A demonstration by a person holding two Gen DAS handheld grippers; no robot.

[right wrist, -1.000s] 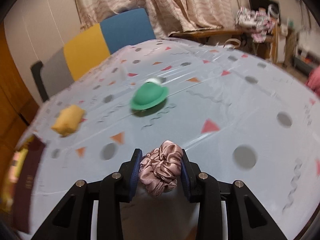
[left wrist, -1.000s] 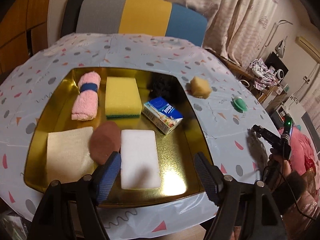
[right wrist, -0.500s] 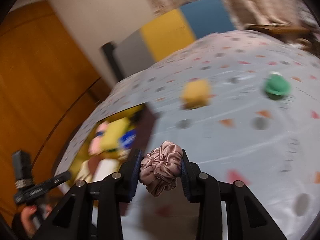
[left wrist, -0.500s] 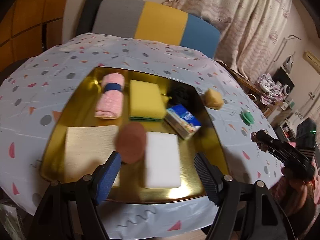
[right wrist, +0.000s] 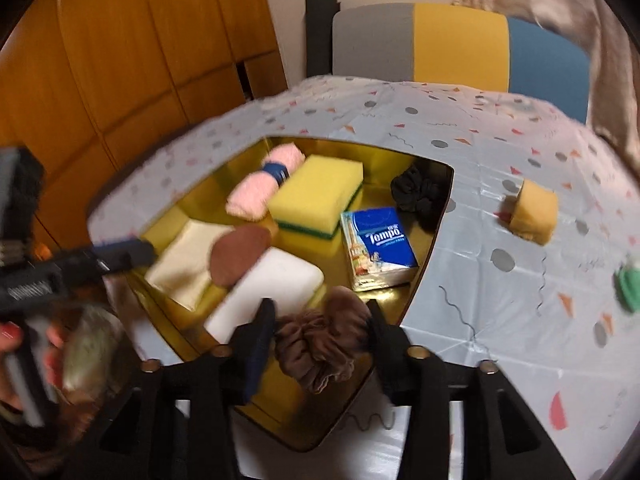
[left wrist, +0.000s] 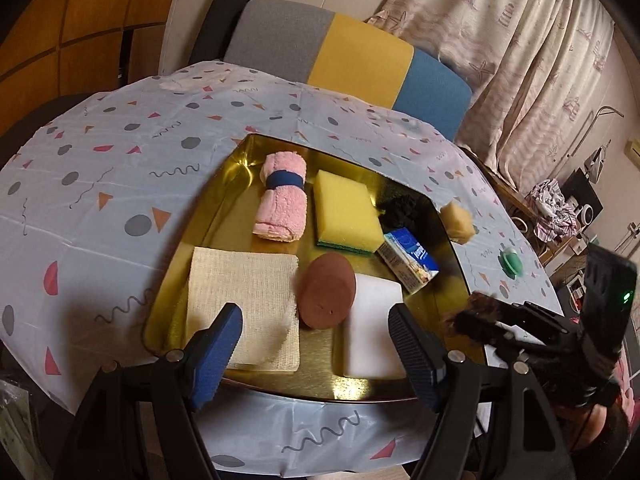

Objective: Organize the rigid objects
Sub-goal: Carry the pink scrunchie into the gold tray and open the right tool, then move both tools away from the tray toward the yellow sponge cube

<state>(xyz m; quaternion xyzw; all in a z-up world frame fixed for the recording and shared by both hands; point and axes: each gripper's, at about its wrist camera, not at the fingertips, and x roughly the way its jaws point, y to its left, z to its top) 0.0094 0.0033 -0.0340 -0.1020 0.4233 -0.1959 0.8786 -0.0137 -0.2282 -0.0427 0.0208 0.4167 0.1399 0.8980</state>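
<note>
Mauve scrunchie [right wrist: 320,340] clamped in right gripper [right wrist: 320,338], over gold tray [right wrist: 434,240]

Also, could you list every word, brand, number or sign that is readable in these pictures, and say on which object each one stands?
"Tempo": white brand name on the blue tissue pack lying in the gold tray, clear in the right wrist view.
Small line under "Tempo" on the same pack: too small to read.
The same brand name in the left wrist view: too blurred to read.
White marking on the left gripper's body, seen from the right wrist: blurred, unreadable.
Nothing else bears text.
</note>
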